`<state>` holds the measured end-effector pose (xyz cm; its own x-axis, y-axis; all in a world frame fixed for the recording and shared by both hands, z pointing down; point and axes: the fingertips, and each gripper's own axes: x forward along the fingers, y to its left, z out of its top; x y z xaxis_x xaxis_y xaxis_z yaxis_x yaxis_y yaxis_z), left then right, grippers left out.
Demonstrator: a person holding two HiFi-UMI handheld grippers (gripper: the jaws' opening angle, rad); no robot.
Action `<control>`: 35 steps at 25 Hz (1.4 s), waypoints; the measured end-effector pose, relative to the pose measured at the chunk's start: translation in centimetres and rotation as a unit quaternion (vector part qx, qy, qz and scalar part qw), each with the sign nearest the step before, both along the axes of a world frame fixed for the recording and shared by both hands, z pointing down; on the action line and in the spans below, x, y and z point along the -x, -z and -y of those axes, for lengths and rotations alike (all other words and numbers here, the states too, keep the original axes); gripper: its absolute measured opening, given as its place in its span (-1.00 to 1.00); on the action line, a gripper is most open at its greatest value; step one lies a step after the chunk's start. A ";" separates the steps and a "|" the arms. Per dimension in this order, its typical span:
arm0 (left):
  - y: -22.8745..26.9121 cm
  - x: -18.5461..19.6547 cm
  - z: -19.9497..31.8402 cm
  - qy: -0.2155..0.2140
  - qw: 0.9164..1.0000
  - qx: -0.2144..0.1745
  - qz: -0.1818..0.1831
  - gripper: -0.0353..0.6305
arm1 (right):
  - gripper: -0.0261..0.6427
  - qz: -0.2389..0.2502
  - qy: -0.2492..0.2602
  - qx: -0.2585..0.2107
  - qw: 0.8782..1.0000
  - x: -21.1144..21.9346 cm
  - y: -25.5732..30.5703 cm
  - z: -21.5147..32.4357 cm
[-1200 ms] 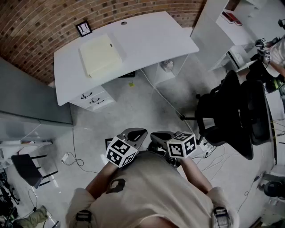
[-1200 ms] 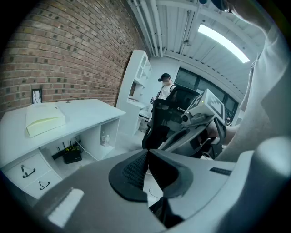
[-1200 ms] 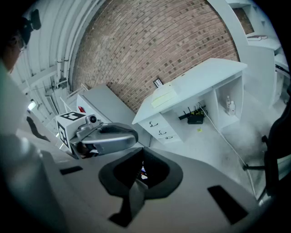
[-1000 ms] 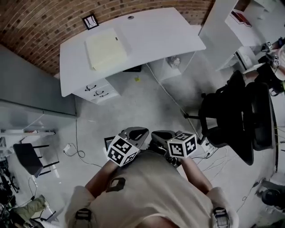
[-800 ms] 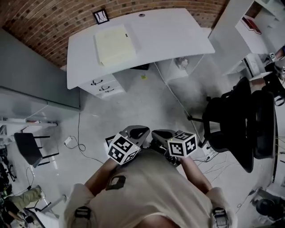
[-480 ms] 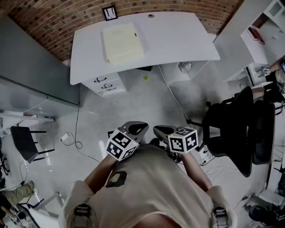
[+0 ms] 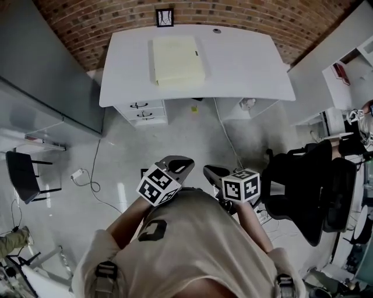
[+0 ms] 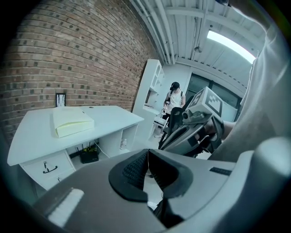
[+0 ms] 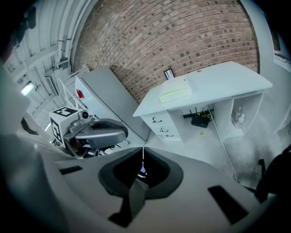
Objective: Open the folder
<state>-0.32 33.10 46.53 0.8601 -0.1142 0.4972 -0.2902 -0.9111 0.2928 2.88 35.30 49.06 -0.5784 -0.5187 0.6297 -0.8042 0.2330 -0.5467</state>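
A pale yellow folder [image 7: 178, 60] lies closed on the white desk [image 7: 245, 64], left of its middle, against the brick wall. It also shows in the left gripper view as the folder [image 8: 72, 122] and in the right gripper view as the folder [image 9: 175, 93]. Both grippers are held close to the person's chest, far from the desk. My left gripper [image 7: 185, 161] is shut with nothing in it, jaws meeting [image 8: 146, 157]. My right gripper [image 7: 208, 170] is shut and empty too [image 9: 143, 154].
A small framed picture [image 7: 164, 17] stands at the desk's back edge. Drawers [image 7: 141, 110] hang under the desk. Cables [image 7: 87, 177] trail on the floor. A black office chair [image 7: 306, 189] stands at the right, a grey cabinet [image 7: 41, 75] at the left. A person [image 8: 173, 98] stands far off.
The desk and folder have shifted right and toward the top centre of the head view as the person walks and turns to face them. Both grippers stay shut near the chest.
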 end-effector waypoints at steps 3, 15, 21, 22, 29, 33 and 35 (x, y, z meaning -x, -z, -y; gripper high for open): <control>0.1 1.3 1.4 0.010 1.000 0.001 -0.006 -0.88 | -0.90 -0.006 0.009 0.001 1.000 1.2 0.0 1.3; 0.0 8.4 5.8 0.057 0.998 -0.004 -0.017 -0.88 | -0.90 -0.020 0.063 0.003 0.998 8.2 -0.4 5.7; -0.4 11.8 7.0 0.080 0.997 0.000 -0.022 -0.88 | -0.90 -0.051 0.095 0.008 0.994 11.0 -1.0 6.1; -0.4 12.1 7.1 0.084 0.996 0.001 -0.025 -0.88 | -0.90 -0.051 0.095 0.010 0.994 11.2 -1.0 6.2; -0.7 12.6 7.7 0.093 0.995 0.011 -0.028 -0.88 | -0.90 -0.046 0.113 0.020 0.992 11.9 -1.3 7.1; -0.7 12.2 8.6 0.102 0.995 0.010 -0.022 -0.88 | -0.90 -0.039 0.114 0.019 0.993 11.2 -1.2 8.3; -0.3 11.6 9.0 0.103 0.994 0.010 -0.024 -0.88 | -0.90 -0.035 0.117 0.021 0.992 11.0 -1.2 8.8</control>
